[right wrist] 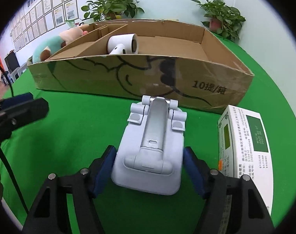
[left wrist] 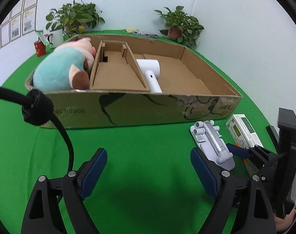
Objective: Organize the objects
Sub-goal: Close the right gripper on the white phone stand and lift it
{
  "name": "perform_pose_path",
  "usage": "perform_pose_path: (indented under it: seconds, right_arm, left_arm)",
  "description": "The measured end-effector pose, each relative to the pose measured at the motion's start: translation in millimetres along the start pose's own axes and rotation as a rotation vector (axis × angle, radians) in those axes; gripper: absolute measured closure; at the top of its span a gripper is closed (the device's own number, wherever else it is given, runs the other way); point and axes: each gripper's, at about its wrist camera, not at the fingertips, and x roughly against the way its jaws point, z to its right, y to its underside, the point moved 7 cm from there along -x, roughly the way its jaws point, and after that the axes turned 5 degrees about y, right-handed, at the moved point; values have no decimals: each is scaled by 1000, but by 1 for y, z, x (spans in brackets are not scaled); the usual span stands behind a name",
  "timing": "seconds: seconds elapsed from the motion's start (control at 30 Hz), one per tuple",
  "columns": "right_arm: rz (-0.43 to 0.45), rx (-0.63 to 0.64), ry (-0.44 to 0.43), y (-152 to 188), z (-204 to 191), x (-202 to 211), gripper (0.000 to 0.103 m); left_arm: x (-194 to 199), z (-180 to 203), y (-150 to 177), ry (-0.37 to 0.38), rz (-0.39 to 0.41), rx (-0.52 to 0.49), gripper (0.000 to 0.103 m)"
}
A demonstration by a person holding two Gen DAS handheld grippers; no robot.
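Closest to me, my right gripper (right wrist: 149,172) has its two blue ribbed pads on either side of the folded phone stand (right wrist: 151,152). I see a thin gap on the right side and the left pad (right wrist: 104,172) looks just at the edge, so I cannot tell if it is already clamped or only around it. The stand is smooth pale grey plastic with a brushed metal arm along the middle and round hinge barrels at its far end, and it lies flat on the green felt cloth (right wrist: 79,128). My left gripper (left wrist: 148,172) is spread wide with only bare cloth between its pads, holding nothing; a black cable with a fuzzy strap (left wrist: 37,107) hangs beside it. Just right of the stand lies a white and green printed carton (right wrist: 245,136), a flat rectangular cardboard pack. Behind them stands the long, low corrugated cardboard box (right wrist: 187,83), with black drawn lines and printing on its front wall and cardboard dividers inside. In its right compartment a white hair dryer (left wrist: 151,72) with a smooth cylinder body lies against the divider; in the left end sits a soft plush toy (left wrist: 60,68), teal and pink. Farther back, a red tin (left wrist: 39,48) and a white mug (left wrist: 56,37) stand on the cloth, and two leafy potted plants (left wrist: 179,25) stand by the pale wall.
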Motion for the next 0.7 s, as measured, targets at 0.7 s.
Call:
perform_pose_path:
  seconds: [0.7]
  right_arm:
    - [19, 50, -120, 45, -54, 41, 21]
  left_arm:
    - [-26, 41, 50, 513, -284, 165, 45]
